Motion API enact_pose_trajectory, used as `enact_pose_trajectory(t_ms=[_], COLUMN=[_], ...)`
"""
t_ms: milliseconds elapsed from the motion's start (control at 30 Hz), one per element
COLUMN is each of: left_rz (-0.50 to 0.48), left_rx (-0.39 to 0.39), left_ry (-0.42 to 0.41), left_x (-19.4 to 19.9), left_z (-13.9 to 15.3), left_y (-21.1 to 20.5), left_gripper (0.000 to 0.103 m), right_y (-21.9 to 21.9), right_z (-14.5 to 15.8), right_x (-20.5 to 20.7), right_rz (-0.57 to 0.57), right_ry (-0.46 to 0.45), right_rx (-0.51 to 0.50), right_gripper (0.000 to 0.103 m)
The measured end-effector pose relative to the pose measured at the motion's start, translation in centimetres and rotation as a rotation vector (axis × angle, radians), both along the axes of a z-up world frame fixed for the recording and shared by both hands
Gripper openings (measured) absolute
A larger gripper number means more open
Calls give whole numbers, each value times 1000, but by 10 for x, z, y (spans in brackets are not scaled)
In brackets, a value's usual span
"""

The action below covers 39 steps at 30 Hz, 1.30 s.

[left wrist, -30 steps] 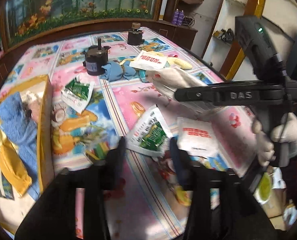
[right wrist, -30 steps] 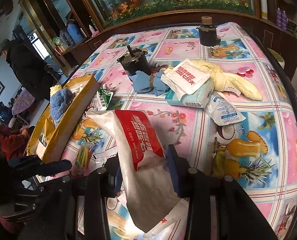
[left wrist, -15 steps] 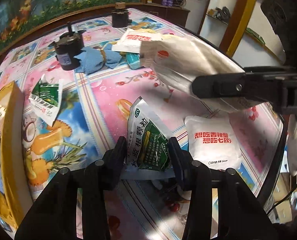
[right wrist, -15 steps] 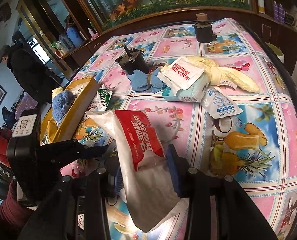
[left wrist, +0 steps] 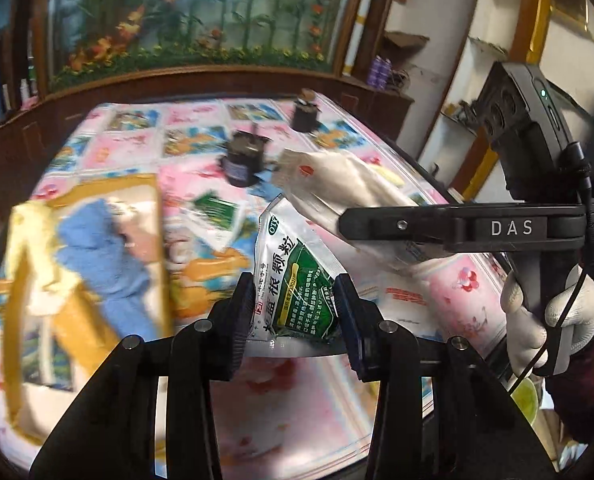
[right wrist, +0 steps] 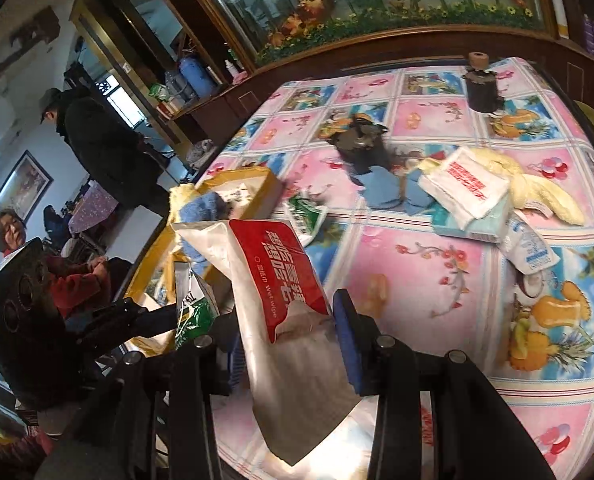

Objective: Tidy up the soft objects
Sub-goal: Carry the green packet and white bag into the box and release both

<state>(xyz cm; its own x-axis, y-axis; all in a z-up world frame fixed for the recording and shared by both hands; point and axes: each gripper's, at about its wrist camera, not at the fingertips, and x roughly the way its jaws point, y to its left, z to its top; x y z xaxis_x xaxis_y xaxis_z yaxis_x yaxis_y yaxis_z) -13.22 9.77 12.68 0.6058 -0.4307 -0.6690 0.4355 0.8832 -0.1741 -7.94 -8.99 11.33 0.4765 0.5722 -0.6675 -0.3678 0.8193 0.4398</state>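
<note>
My left gripper (left wrist: pixel 295 308) is shut on a green and white sachet (left wrist: pixel 293 276), lifted off the patterned tablecloth (left wrist: pixel 449 300). My right gripper (right wrist: pixel 287 330) is shut on a white wet-wipe pack with a red label (right wrist: pixel 281 280), held above the table's near edge. In the left wrist view that gripper (left wrist: pixel 347 226) crosses from the right with the pack (left wrist: pixel 337 184). A yellow box (left wrist: pixel 153 216) at the left holds a blue towel (left wrist: pixel 105 248) and yellow cloth (left wrist: pixel 33 240). The left gripper with its sachet (right wrist: pixel 195 312) shows low left in the right wrist view.
On the cloth lie another green sachet (right wrist: pixel 307 212), blue cloth (right wrist: pixel 385 190), a white red-printed pack (right wrist: pixel 467 182) on a teal pack, a yellow plush (right wrist: pixel 537 190) and a desiccant sachet (right wrist: pixel 531 248). Two dark motors (right wrist: pixel 363 146) (right wrist: pixel 481 84) stand farther back. People are at the left (right wrist: pixel 109 152).
My left gripper closed on the green sachet and lifted it off the cloth, swinging left toward the yellow box. My right gripper kept its hold on the wet-wipe pack and rose a little.
</note>
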Motion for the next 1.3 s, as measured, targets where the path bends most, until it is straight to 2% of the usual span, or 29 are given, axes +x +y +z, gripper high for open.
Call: enact_pose_trajectory(t_ms=[167, 367, 633, 767, 967, 1167, 1300], left_rz=[145, 304, 403, 476, 607, 721, 730], left_rx=[20, 54, 114, 121, 184, 319, 311], left_ry=[-13, 62, 167, 188, 137, 99, 84], left_x=[-7, -1, 14, 15, 7, 6, 1], left_z=[6, -21, -68, -72, -60, -54, -49], left_y=[69, 132, 162, 168, 169, 165, 167], left_gripper=[40, 40, 42, 45, 46, 52, 52], right_y=[49, 114, 179, 191, 194, 210, 205], right_z=[4, -11, -51, -70, -64, -58, -55], right_x=[6, 12, 20, 23, 18, 1, -2], right_rz=[104, 206, 264, 249, 218, 234, 235], right_ry=[45, 128, 298, 353, 264, 125, 103], right_rx=[91, 133, 165, 137, 17, -143, -126], right_gripper=[39, 39, 39, 39, 39, 46, 52])
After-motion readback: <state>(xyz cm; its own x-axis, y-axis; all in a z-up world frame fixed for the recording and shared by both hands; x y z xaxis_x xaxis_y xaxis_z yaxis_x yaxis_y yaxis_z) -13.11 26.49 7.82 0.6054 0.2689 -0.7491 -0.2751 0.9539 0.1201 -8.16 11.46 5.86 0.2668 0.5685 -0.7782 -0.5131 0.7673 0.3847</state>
